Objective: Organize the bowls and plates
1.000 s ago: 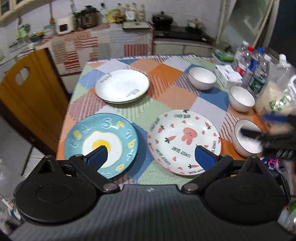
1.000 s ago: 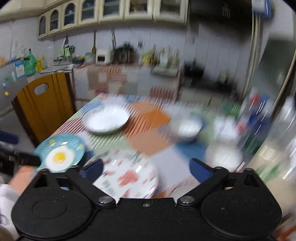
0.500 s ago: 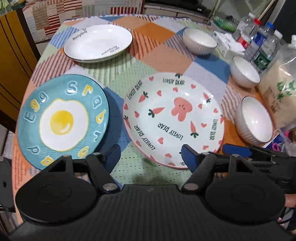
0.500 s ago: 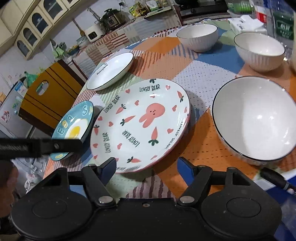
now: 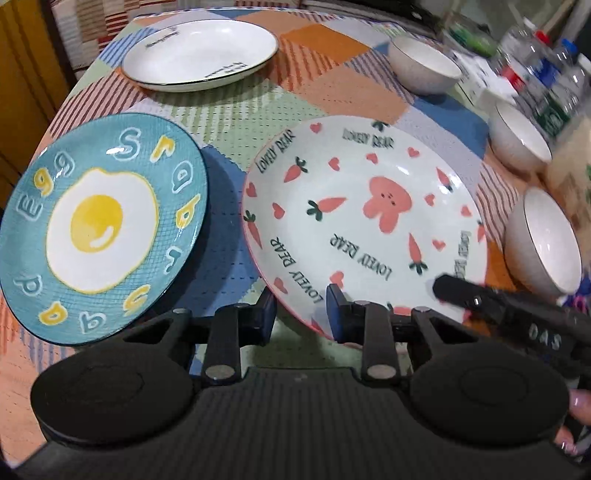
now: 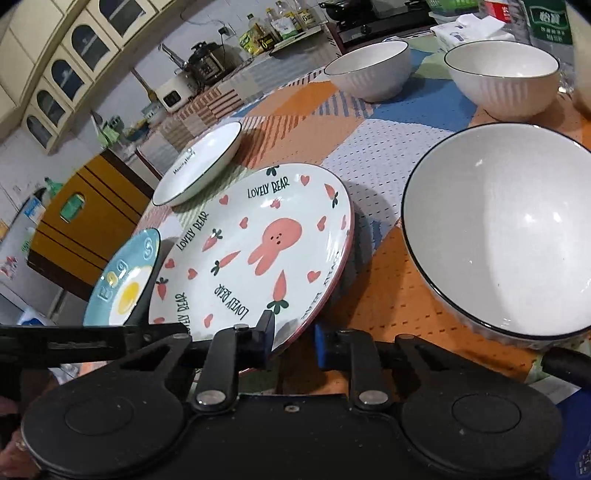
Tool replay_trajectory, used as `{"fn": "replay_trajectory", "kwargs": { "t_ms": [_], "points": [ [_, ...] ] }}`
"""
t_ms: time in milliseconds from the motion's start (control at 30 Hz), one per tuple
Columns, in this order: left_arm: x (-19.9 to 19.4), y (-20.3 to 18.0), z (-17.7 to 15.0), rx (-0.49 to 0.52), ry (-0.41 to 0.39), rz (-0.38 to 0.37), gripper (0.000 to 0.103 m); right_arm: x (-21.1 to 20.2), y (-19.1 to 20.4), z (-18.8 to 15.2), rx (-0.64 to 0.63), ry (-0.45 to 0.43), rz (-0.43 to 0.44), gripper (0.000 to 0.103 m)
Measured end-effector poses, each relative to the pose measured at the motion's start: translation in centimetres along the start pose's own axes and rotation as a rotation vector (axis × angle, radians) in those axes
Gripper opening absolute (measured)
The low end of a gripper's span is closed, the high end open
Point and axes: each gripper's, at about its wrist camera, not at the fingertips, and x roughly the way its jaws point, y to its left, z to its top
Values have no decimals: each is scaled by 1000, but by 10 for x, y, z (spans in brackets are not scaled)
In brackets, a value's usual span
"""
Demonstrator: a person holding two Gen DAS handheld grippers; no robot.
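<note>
The bunny plate (image 5: 362, 218) lies in the middle of the patchwork table, also in the right wrist view (image 6: 255, 254). My left gripper (image 5: 301, 314) has its jaws narrowed around the plate's near rim. My right gripper (image 6: 293, 341) also has narrowed jaws straddling that rim further right. The blue egg plate (image 5: 99, 225) lies to the left (image 6: 123, 284). A white plate (image 5: 199, 53) sits at the back (image 6: 199, 166). Three white bowls stand on the right: near (image 6: 502, 236), middle (image 6: 504, 75), far (image 6: 369, 68).
Water bottles (image 5: 546, 85) and a tissue pack (image 6: 469, 27) crowd the table's right edge. A yellow wooden chair (image 6: 88, 221) stands at the left side. A counter with appliances (image 6: 207, 68) is behind the table.
Both grippers have moved down and forward to the bunny plate's near rim, and their jaws have closed from wide open to a narrow gap around it.
</note>
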Motion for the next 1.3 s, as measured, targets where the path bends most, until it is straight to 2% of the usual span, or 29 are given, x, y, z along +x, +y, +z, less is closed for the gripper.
{"fn": "replay_trajectory", "kwargs": {
  "t_ms": [67,200,467,567,867,1067,1300],
  "points": [
    [0,4,0,-36,-1,-8,23,-3,-1,-3,-7,-8,3,26],
    [-3,2,3,-10,32,-13,23,-3,1,-2,-48,-2,3,26],
    [-24,-8,21,72,-42,0,23,-8,-1,11,-83,-41,40,26],
    [-27,-9,38,72,-53,2,23,-11,2,24,-79,-62,49,26],
    [-22,-9,88,84,-101,-69,23,-4,7,80,-114,-112,14,26],
    [-2,-8,103,22,-55,-131,23,11,1,104,-130,-83,-14,26],
    [34,2,111,-81,16,-188,23,38,-8,118,-152,5,-49,26]
  ]
}}
